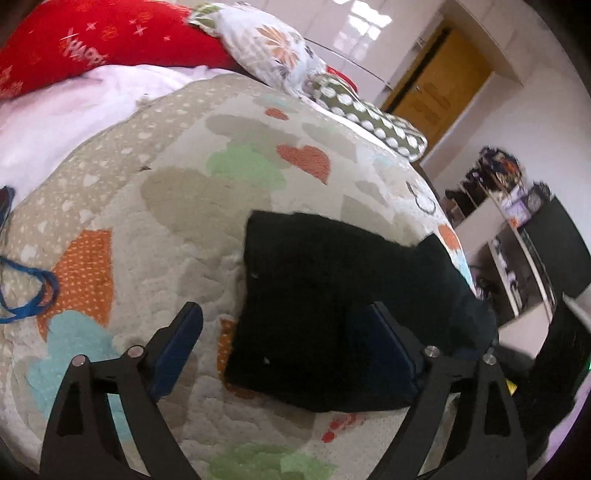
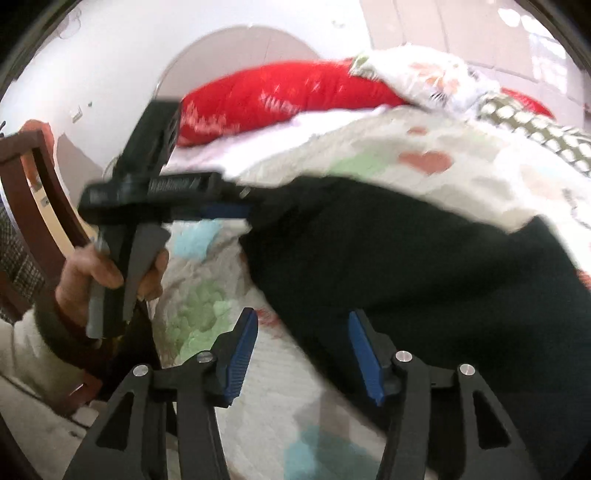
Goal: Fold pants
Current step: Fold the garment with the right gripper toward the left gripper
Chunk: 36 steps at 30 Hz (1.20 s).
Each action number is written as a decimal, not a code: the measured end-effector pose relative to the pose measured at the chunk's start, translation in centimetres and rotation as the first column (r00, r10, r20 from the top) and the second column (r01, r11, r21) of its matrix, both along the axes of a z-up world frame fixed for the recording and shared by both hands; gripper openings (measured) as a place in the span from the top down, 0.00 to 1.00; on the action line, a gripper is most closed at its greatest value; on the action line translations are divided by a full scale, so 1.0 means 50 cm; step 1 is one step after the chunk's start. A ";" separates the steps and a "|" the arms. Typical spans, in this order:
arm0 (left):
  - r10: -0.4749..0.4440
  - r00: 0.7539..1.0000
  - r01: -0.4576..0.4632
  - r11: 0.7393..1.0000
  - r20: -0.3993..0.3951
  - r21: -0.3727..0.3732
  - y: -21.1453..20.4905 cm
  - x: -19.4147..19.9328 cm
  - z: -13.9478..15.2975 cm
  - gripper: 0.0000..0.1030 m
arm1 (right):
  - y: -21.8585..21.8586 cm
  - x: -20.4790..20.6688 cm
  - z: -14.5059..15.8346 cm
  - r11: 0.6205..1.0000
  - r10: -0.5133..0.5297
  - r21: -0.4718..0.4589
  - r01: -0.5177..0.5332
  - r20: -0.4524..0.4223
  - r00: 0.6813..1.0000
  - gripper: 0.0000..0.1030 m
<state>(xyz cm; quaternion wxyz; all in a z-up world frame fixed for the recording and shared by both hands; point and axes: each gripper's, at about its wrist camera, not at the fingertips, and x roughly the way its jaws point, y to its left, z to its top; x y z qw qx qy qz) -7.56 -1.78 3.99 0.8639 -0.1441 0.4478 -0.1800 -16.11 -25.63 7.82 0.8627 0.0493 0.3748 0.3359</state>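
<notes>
While the black pants (image 1: 332, 314) lie folded on the bed's patterned quilt (image 1: 177, 206), the left gripper (image 1: 284, 332) hangs over them with jaws spread wide, gripping nothing. Beside it the right gripper (image 2: 301, 347) hovers at the pants' near edge, jaws parted, empty. Behind sits a red pillow (image 1: 110, 40).

Bright, even daylight fills both fisheye views, with window glare on the glossy wardrobe (image 1: 364, 22) at one o'clock, dark bowed vignetting at the rims, mild softness in the left wrist view, and heavy motion blur smearing the right wrist view.
</notes>
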 end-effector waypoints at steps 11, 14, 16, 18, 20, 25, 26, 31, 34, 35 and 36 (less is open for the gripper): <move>-0.017 0.997 0.015 1.000 -0.079 -0.024 -0.066 0.036 -0.059 0.01 | -0.194 0.065 -0.063 0.947 -0.312 0.046 0.318 -0.102 0.944 0.47; -0.046 0.998 0.047 0.999 -0.048 0.015 -0.076 0.040 -0.047 0.73 | -0.194 0.078 -0.096 0.940 -0.325 0.055 0.336 -0.154 0.933 0.47; -0.052 0.997 0.050 0.998 -0.053 -0.048 -0.054 0.045 -0.033 0.80 | -0.180 0.077 -0.099 0.941 -0.327 0.047 0.336 -0.144 0.934 0.44; -0.043 0.999 0.043 0.999 -0.018 -0.024 -0.035 0.039 -0.006 0.83 | -0.160 0.076 -0.093 0.950 -0.294 0.063 0.305 -0.140 0.945 0.42; -0.031 0.999 0.031 1.000 0.027 0.004 -0.020 0.023 0.019 0.85 | -0.128 0.081 -0.087 0.962 -0.257 0.058 0.267 -0.143 0.956 0.42; -0.016 0.999 0.017 0.998 -0.034 0.052 -0.004 0.025 -0.021 0.84 | -0.074 0.089 -0.071 0.983 -0.174 0.030 0.179 -0.107 0.979 0.42; -0.010 0.999 0.012 0.999 -0.038 0.052 -0.005 0.022 -0.032 0.84 | -0.079 0.100 -0.063 0.982 -0.178 0.037 0.183 -0.100 0.979 0.43; 0.005 0.999 -0.002 0.998 -0.034 0.065 -0.007 0.013 -0.033 0.65 | -0.142 0.148 -0.005 0.953 -0.300 0.025 0.301 -0.015 0.954 0.42; 0.024 0.999 -0.021 0.998 -0.047 0.065 -0.007 0.012 -0.043 0.49 | -0.156 0.210 0.001 0.920 -0.384 -0.076 0.384 0.012 0.923 0.40; 0.023 0.999 -0.019 0.998 -0.049 0.066 -0.008 0.009 -0.046 0.48 | -0.157 0.237 -0.010 0.922 -0.380 -0.089 0.378 -0.007 0.925 0.40; 0.021 0.999 -0.018 0.997 -0.045 0.072 -0.012 0.008 -0.047 0.45 | -0.156 0.255 -0.022 0.926 -0.372 -0.090 0.368 -0.032 0.928 0.41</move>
